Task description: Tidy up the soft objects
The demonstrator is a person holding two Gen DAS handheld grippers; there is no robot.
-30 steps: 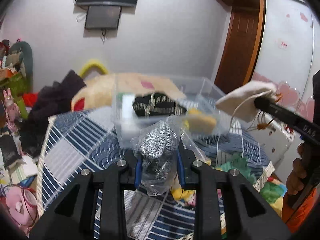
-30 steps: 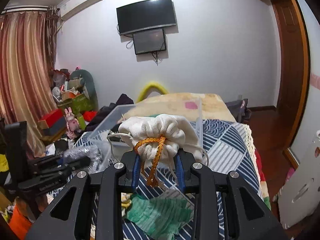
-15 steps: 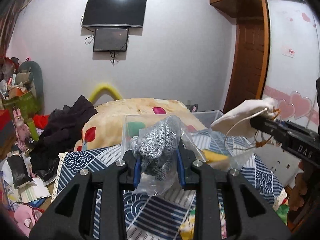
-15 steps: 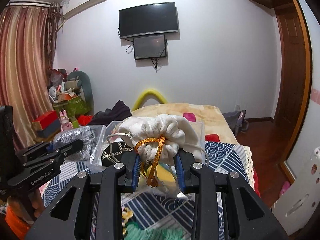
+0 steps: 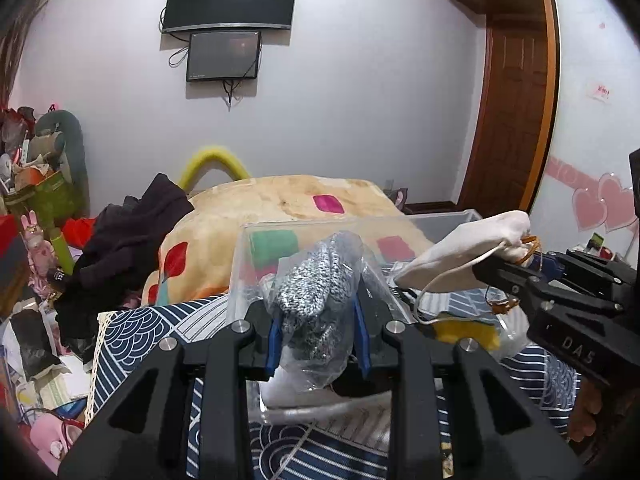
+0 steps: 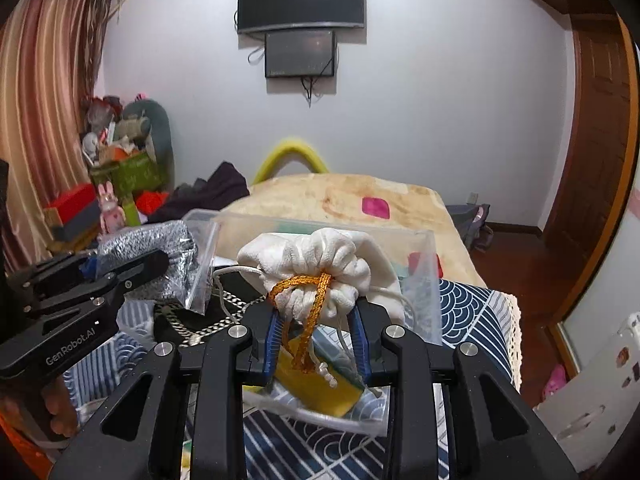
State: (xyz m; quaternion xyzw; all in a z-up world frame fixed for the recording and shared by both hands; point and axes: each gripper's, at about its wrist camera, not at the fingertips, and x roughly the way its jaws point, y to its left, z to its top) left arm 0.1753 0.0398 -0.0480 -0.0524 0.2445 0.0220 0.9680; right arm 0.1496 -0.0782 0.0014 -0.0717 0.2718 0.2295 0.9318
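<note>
My left gripper (image 5: 316,338) is shut on a clear plastic bag holding grey speckled knitwear (image 5: 316,292); it also shows in the right wrist view (image 6: 148,256). My right gripper (image 6: 316,340) is shut on a white drawstring pouch (image 6: 320,268) with an orange cord; the pouch also shows in the left wrist view (image 5: 460,260). Both are held over a clear plastic bin (image 5: 280,228) on the bed. Inside the bin lie a black patterned item (image 6: 208,320) and a bagged yellow item (image 6: 316,388).
The bin stands on a blue and white patterned cover (image 6: 468,312). Behind it lies a beige blanket (image 5: 288,200) and a dark clothes pile (image 5: 132,232). Clutter and boxes (image 6: 120,176) fill the left side. A wooden door (image 5: 508,120) is at the right.
Both grippers have moved forward with their loads, from in front of the bin to over it. The view has risen and the bin now sits close beneath the fingers.
</note>
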